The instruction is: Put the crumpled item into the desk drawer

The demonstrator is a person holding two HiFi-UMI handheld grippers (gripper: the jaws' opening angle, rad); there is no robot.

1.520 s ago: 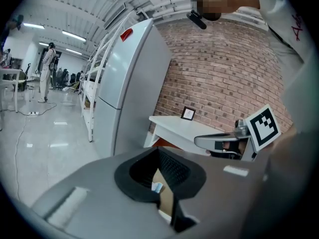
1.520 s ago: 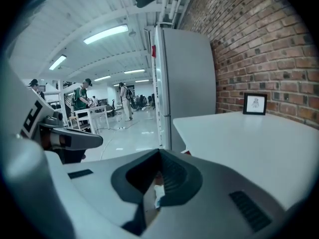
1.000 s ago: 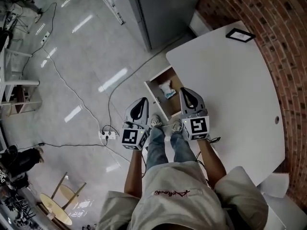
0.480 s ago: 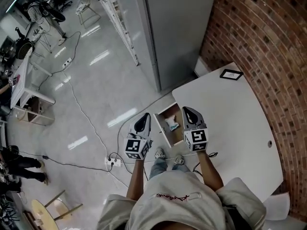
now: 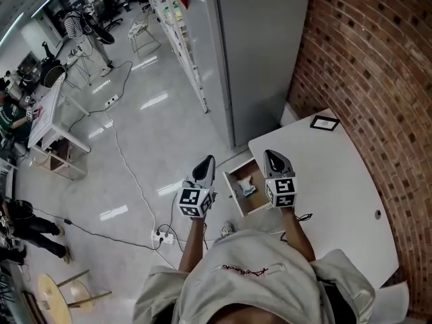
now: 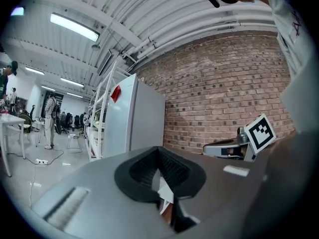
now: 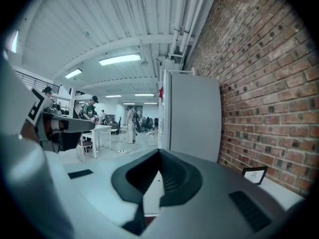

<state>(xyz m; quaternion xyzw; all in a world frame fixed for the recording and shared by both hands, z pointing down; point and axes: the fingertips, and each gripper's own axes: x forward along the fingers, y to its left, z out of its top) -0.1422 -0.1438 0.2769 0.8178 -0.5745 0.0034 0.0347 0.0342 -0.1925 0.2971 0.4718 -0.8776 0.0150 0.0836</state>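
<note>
crumpled item (image 5: 247, 187) lies inside the open desk drawer (image 5: 233, 196), pale and bunched with a bluish patch, about the drawer's middle; we judge the placing itself done, since neither gripper holds anything; what looks left is to push the drawer shut, as it stands pulled out from the left edge of the white desk (image 5: 337, 181) over the floor; going from the left: the left gripper (image 5: 208, 160) is held out roughly level in front of us, just left of the drawer and, by our reading, well above it, its jaws together with only a thin slit between the pads and nothing caught there; between the two grippers sits the drawer with the item; the right gripper (image 5: 271, 155) is held at the drawer's right side, over the desk's edge, also roughly level, jaws closed and empty; both forearms reach forward side by side from the body, marker cubes facing up; closing the drawer would, we think, call for bringing one gripper down to the drawer's front.
</note>
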